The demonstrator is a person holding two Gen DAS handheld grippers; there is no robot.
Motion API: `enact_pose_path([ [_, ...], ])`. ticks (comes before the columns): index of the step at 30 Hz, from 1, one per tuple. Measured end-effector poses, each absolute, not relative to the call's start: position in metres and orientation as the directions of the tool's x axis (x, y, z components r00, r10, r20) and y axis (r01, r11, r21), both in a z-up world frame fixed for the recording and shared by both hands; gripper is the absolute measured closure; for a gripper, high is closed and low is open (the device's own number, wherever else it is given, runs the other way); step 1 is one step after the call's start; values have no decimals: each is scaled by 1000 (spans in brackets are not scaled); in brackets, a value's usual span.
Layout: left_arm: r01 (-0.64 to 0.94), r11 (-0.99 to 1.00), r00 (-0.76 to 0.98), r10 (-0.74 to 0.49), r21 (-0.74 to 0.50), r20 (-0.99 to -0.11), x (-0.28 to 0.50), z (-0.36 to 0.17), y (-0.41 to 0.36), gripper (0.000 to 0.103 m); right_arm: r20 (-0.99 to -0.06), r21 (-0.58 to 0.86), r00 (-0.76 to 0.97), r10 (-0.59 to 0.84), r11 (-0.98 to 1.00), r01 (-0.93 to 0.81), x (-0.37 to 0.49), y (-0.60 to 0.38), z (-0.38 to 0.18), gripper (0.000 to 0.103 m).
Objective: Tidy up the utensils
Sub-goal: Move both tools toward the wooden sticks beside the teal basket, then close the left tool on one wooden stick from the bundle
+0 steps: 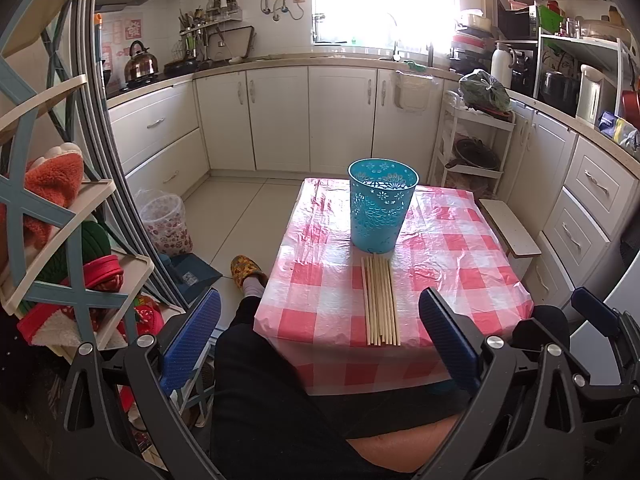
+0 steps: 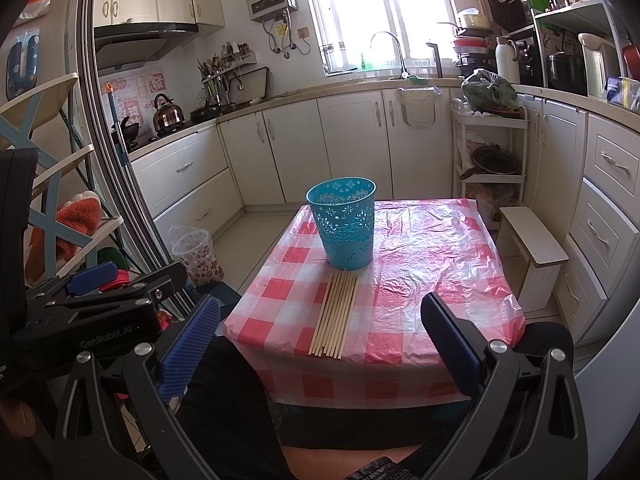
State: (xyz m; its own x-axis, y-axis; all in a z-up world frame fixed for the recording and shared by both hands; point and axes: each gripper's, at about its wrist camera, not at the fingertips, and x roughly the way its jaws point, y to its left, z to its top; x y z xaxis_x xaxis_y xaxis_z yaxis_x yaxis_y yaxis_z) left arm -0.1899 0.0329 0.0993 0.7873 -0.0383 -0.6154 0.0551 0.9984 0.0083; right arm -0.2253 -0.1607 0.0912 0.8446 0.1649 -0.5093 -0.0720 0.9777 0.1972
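**Kitchen, low table, chopsticks beside cup**

Home kitchen, white cabinets, bright window at back. Low table [image 1: 460,248] in red-and-white checked plastic cover, near centre. Upright on it, turquoise perforated cup [image 1: 382,206], slightly toward far side. Just in front, row of pale wooden chopsticks [image 1: 381,302] lying flat, side by side, far ends touching or almost touching cup base, near ends close to table's front edge. Same layout from right wrist: cup [image 2: 345,224], chopsticks [image 2: 335,314] angled slightly.

Left gripper [image 1: 320,336] low before table edge, blue pads spread wide, holding nothing. Right gripper [image 2: 320,340] likewise spread wide, nothing between pads, short of the chopsticks. Dark-trousered legs below. White stool [image 1: 508,228] right of table, patterned bin [image 1: 166,220] on floor left.
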Motion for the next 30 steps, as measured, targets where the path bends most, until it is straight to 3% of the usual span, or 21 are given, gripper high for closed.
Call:
enact_pose_path([
  [12, 77, 997, 771, -56, 4, -634, -184, 92, 26, 8, -521, 207, 837, 166, 976, -65, -223, -162, 87, 6],
  [16, 61, 998, 743, -58, -19, -666, -164, 75, 33, 8, -573, 174, 808, 140, 984, -47, -199, -167, 70, 6],
  [21, 41, 999, 700, -41, -17, -713, -133, 49, 42, 8, -727, 165, 674, 132, 986, -14, -135, -177, 16, 7],
  [23, 42, 999, 673, -46, -24, -738, -118, 35, 43, 8, -763, 162, 632, 135, 987, -15, -110, -179, -5, 16],
  [24, 40, 999, 659, -48, -28, -751, -110, 28, 43, 8, -787, 147, 604, 126, 989, -14, -97, -180, -17, 28],
  [28, 45, 998, 610, -68, -52, -790, -84, 4, 42, 8, -823, 145, 553, 129, 989, -16, -46, -182, -58, 59],
  [30, 45, 998, 594, -69, -52, -802, -74, -4, 41, 8, -828, 167, 540, 150, 986, -18, -28, -179, -74, 68],
])
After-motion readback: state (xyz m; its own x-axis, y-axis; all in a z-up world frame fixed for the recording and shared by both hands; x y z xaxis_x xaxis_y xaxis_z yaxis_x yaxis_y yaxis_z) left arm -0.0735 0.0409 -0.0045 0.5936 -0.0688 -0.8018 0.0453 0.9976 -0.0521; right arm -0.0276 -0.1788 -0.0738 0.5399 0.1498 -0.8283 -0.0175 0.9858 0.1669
